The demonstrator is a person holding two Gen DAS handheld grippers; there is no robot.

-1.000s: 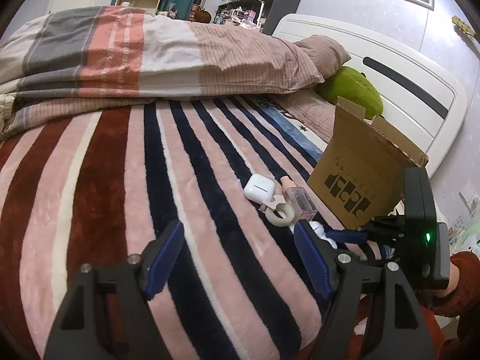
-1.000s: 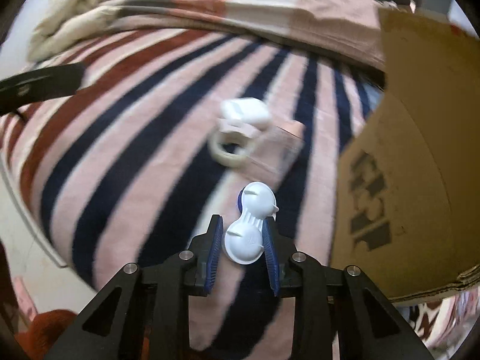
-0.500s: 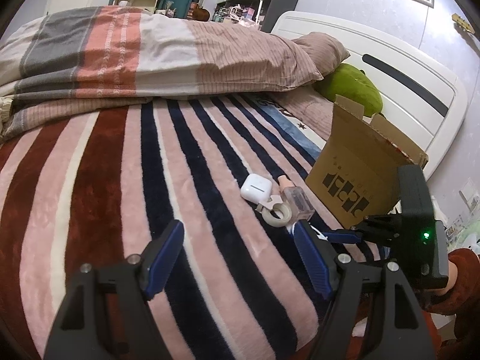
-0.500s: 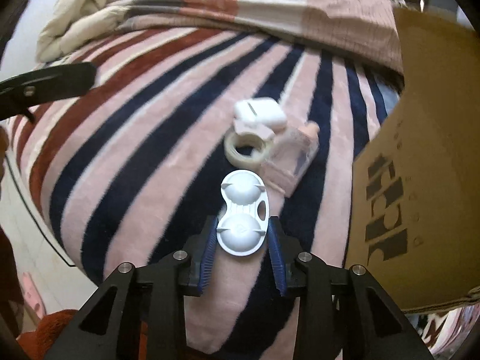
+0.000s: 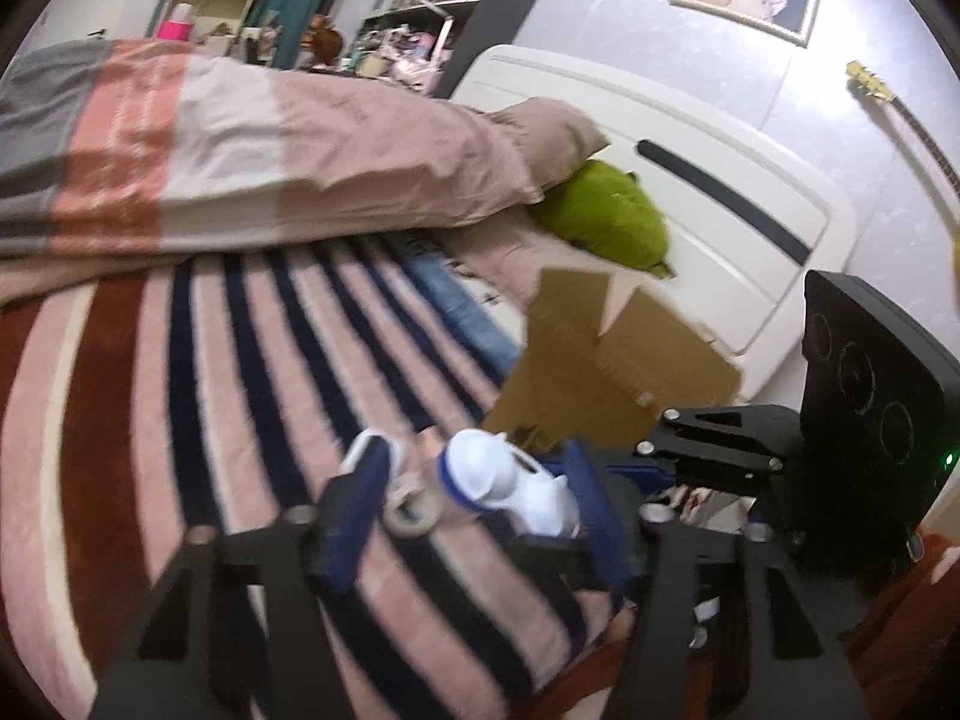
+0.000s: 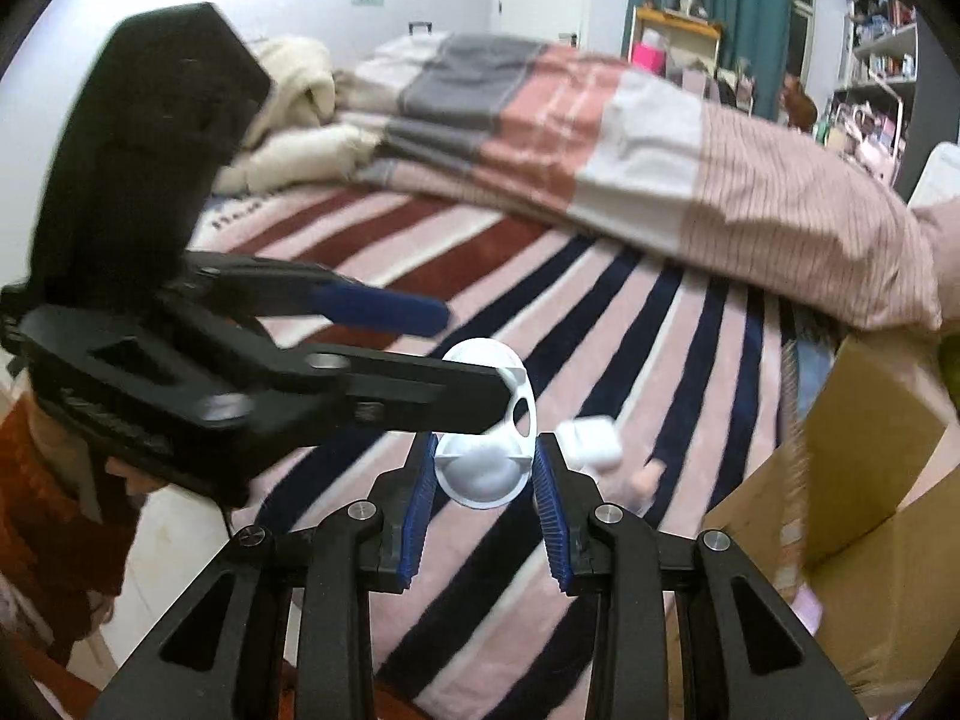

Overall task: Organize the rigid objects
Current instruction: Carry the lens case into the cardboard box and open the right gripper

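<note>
My right gripper (image 6: 486, 450) is shut on the lower dome of a white double-dome case (image 6: 483, 468), held above the striped blanket (image 6: 600, 312). My left gripper (image 5: 474, 462) comes in from the left of the right wrist view. Its jaws are closing, with the case's other dome (image 5: 498, 474) between its blue pads (image 5: 360, 498). A gap still shows beside the left pad. On the blanket lie a white earbud case (image 6: 591, 441), a tape roll (image 5: 414, 510) and a small clear bottle with a pink cap (image 6: 651, 477).
An open cardboard box (image 5: 600, 384) stands on the bed just right of the items, flaps up. A folded duvet (image 5: 270, 144) and a green plush (image 5: 606, 216) lie by the white headboard (image 5: 690, 138). A person's red sleeve (image 6: 36, 510) is low left.
Both grippers have risen. The right one lifted the white case off the blanket, and the left one swung in beside it and narrowed its jaws around the case's free end.
</note>
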